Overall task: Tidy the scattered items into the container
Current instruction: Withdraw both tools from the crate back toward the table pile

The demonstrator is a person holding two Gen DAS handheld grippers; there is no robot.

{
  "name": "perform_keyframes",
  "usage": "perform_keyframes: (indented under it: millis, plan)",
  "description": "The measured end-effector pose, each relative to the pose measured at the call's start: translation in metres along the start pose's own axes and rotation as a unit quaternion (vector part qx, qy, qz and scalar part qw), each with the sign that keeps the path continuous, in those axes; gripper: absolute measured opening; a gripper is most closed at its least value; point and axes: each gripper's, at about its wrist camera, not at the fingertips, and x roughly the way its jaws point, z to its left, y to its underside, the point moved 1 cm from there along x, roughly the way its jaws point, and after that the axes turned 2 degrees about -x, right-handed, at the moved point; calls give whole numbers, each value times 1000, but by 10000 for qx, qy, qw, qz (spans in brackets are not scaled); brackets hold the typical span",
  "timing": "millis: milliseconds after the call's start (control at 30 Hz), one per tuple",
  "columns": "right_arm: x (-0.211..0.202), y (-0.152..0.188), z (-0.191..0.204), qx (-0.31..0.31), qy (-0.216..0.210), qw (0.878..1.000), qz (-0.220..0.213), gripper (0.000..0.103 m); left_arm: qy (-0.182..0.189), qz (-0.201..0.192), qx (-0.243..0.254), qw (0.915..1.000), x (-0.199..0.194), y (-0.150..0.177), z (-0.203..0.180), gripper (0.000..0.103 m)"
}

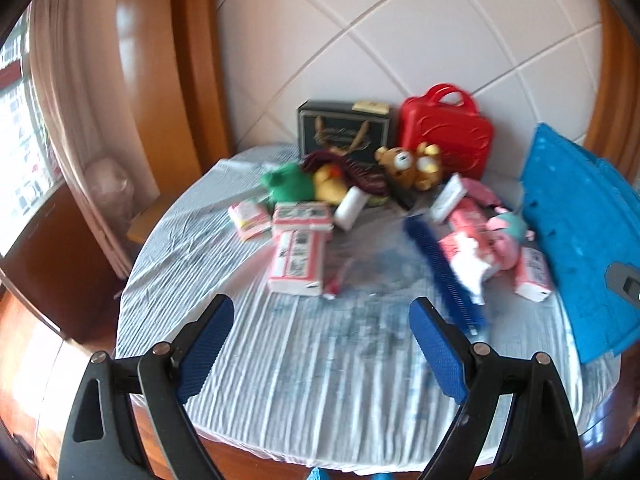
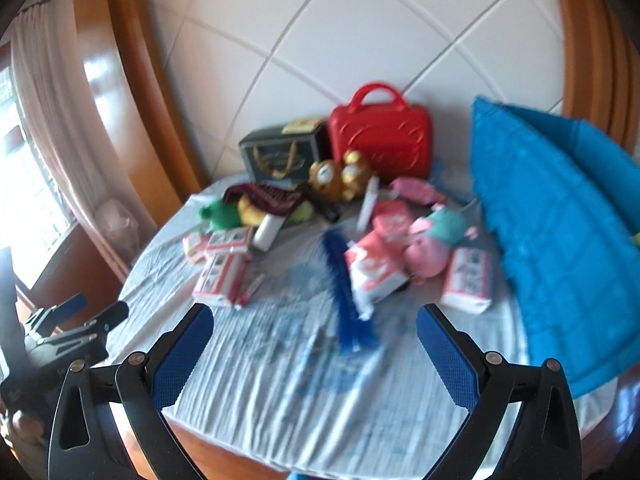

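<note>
Approach step only: left gripper (image 1: 322, 356) and right gripper (image 2: 314, 354) wide open, holding nothing. Next, probably reaching to scattered items (image 1: 298, 262) at frame centre, then blue container (image 2: 560, 240) at right.

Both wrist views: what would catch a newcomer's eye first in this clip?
Probably the red carry case standing upright against the white tiled wall at the table's far edge, beside a dark gift box. In front of them lies a heap of soft toys and pink-and-white packets, with a blue brush nearest the camera. A big blue quilted piece fills the right side of the table, and both grippers hang open and empty in the foreground.
</note>
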Motion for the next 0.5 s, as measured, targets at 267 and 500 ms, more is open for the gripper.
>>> perform_keyframes:
  millis: [267, 500]
  plan:
    - [91, -9, 39, -52, -512, 9973, 516, 103, -306, 526, -370, 9975, 74, -9, 43, 90]
    - [174, -12, 61, 148, -655, 9914, 1125, 103, -331, 905, -313, 9948, 133, -16, 69, 90]
